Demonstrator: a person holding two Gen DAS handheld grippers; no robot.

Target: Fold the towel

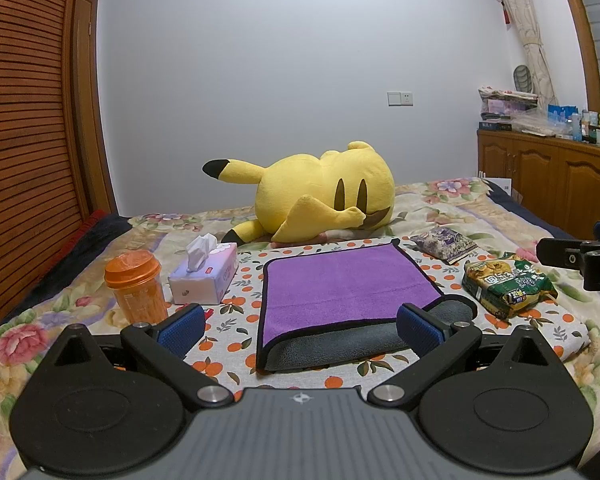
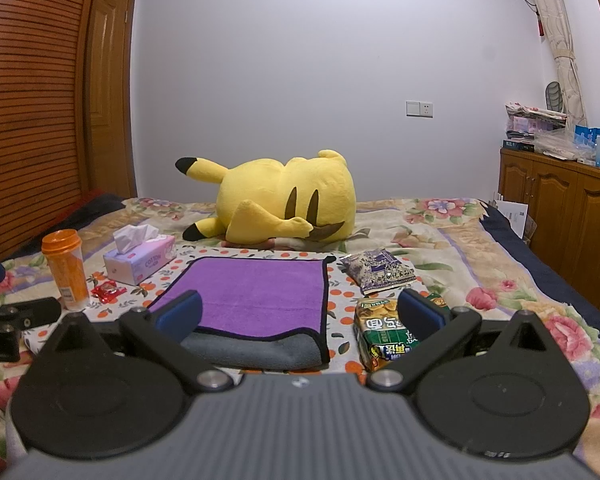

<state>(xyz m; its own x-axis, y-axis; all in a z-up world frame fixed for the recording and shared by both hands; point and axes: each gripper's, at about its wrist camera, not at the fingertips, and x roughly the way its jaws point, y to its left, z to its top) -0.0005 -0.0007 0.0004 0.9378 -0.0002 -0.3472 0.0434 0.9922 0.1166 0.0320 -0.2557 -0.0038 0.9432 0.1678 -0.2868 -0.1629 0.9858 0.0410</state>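
Note:
A purple towel (image 1: pixel 340 280) with a grey underside and black trim lies folded over on the orange-print cloth (image 1: pixel 236 316) on the bed. Its purple layer covers most of the grey layer, and a grey strip (image 1: pixel 340 344) shows along the near edge. It also shows in the right wrist view (image 2: pixel 256 292). My left gripper (image 1: pixel 300 326) is open and empty, hovering just before the towel's near edge. My right gripper (image 2: pixel 300 314) is open and empty, near the towel's front right corner. The right gripper's body shows at the far right of the left wrist view (image 1: pixel 580 258).
An orange cup (image 1: pixel 136 284) and a tissue box (image 1: pixel 204 274) stand left of the towel. A green noodle packet (image 1: pixel 508 284) and a purple snack packet (image 1: pixel 444 244) lie to its right. A yellow plush toy (image 1: pixel 324 192) lies behind. A red wrapper (image 2: pixel 108 291) lies by the cup.

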